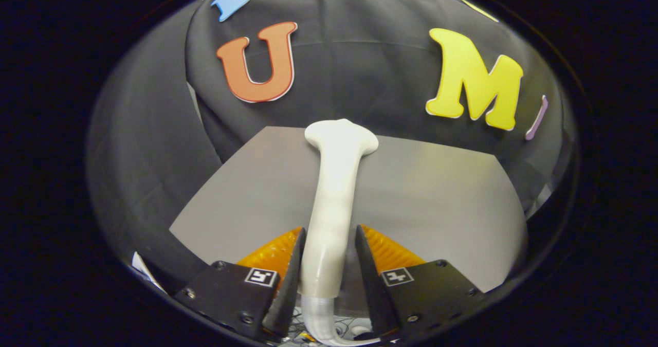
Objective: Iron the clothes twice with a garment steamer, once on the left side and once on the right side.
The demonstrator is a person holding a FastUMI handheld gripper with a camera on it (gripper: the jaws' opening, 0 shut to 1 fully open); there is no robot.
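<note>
The gripper [329, 241] has its fingers clamped on the handle of the white garment steamer [333, 203], whose head points forward beyond them. Below lies a bare grey counter [437, 203]. Black cloth wall [360, 69] stands behind.

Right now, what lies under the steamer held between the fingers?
Under the garment steamer, which the gripper has its fingers around, lies a bare grey table. The strip directly beneath its handle is covered. No clothes lie on the table around it.
</note>
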